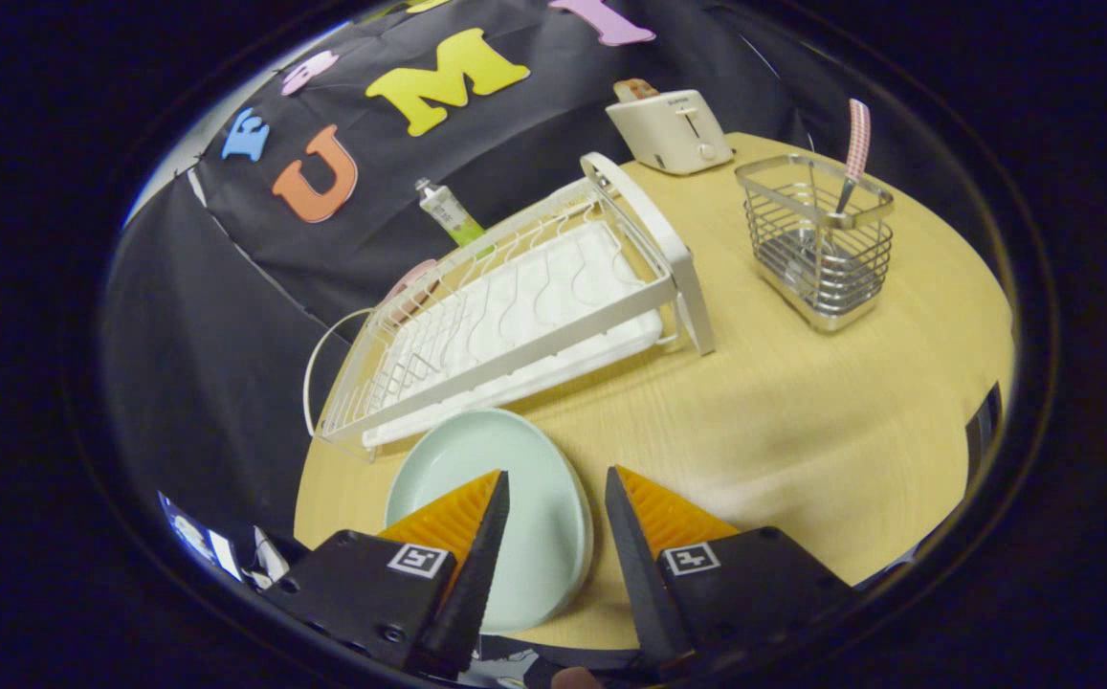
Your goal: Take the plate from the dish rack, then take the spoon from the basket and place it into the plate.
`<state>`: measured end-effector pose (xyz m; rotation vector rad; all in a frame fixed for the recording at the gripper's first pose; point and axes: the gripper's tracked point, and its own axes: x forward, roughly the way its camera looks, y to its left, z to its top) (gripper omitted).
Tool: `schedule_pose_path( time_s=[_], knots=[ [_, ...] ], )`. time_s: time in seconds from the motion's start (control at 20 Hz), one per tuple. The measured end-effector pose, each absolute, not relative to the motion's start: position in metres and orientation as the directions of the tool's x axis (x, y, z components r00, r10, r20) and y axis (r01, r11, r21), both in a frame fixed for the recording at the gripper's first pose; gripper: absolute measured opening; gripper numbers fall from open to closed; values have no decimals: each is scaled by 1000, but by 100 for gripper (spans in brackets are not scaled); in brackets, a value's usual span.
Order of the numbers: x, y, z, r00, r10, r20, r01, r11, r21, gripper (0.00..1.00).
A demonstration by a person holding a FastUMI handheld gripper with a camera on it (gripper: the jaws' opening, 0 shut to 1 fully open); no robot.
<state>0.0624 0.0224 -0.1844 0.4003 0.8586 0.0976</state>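
The tool stands wide, its fingers apart and holding nothing. The plate lies flat on the table, directly under the gap between the fingers; its right rim falls between them, and the left finger overlaps its surface. Landmark: the rack. The plate sits just in front of the rack, out of it. The basket stands right of the rack, well apart, with the spoon upright inside, handle up. A toaster stands behind the rack's right end. A tube lies behind the rack.
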Motion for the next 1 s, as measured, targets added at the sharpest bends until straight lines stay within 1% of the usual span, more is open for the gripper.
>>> schedule_pose_path(
  time_s=[0.15,0.35,0.55,0.6,0.85,1.0],
  knots=[
    [59,2,-161,726,196,-659,27,950,313,76],
    [47,-37,-123,821,135,-554,-8,974,226,82],
    [27,-77,-81,906,115,-408,-52,985,163,96],
    [24,-92,-75,921,93,-378,-44,990,135,99],
    [21,-169,-55,971,-33,-235,44,998,38,100],
    [40,-195,-61,975,-47,-219,60,997,51,100]
  ],
)
